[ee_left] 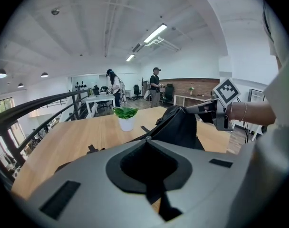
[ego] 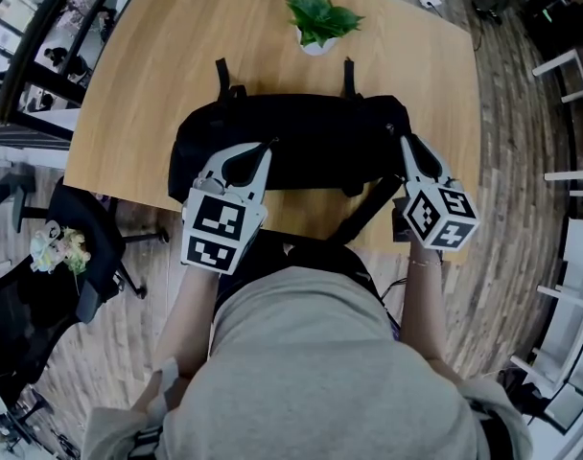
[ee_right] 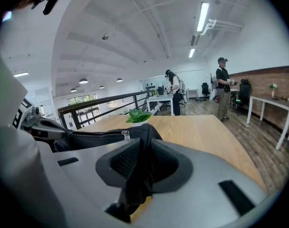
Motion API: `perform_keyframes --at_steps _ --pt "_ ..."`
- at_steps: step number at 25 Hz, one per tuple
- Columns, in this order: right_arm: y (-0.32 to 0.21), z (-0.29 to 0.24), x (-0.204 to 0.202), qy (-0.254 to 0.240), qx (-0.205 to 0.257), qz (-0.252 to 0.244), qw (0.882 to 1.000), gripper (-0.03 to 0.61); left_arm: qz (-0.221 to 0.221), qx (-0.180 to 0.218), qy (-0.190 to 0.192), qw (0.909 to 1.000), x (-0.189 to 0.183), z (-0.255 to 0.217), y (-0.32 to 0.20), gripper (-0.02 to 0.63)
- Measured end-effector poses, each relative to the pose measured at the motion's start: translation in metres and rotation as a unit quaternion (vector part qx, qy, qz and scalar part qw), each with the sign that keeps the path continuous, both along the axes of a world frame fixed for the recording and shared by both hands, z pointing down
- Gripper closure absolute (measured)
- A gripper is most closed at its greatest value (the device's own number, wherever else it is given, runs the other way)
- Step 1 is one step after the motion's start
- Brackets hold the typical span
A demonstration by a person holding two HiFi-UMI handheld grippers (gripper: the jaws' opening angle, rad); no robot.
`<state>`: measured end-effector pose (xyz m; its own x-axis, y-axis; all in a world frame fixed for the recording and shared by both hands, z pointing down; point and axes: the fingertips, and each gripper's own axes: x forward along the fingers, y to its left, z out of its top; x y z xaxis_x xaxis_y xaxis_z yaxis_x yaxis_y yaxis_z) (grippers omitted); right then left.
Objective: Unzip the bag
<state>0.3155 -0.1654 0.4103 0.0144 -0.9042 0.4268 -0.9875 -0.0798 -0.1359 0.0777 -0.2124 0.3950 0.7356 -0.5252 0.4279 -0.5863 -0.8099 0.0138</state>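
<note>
The left hand-held gripper [ego: 268, 147] and right hand-held gripper [ego: 404, 140] each pinched an end of the black bag [ego: 311, 127]; next, the right one probably needed to grab the zipper pull [ee_right: 127, 134] just to its left.

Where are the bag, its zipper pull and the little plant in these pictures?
bag [ego: 301, 132], head view, middle of its black top.
zipper pull [ee_right: 127, 135], right gripper view, the metal tab.
potted plant [ego: 322, 15], head view, its green leaves.

The right gripper [ee_right: 140, 146] clamps a fold of the black bag [ee_right: 87, 139]; the zipper pull [ee_right: 127, 135] lies just beyond the jaw tips. A potted plant [ee_right: 139, 116] stands near the table's [ee_right: 201, 132] far edge.
</note>
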Motion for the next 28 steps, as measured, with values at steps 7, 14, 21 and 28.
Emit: perform_keyframes --at_steps 7,14,21,28 --pt "-0.002 -0.017 -0.019 0.071 0.004 -0.008 0.997 0.410 0.022 -0.001 0.014 0.9997 0.000 -0.004 0.005 0.597" --pt "-0.022 -0.026 -0.111 0.182 0.002 -0.187 0.965 0.399 0.039 -0.006 0.024 0.9989 0.001 -0.007 0.007 0.597" --pt "-0.040 -0.031 -0.185 0.216 0.020 -0.337 0.916 0.368 0.038 -0.007 0.032 0.9987 0.001 -0.011 0.005 0.597" --pt "-0.043 -0.011 -0.215 0.251 -0.015 -0.435 0.865 0.364 0.016 -0.013 0.048 0.9986 0.000 -0.014 0.003 0.597"
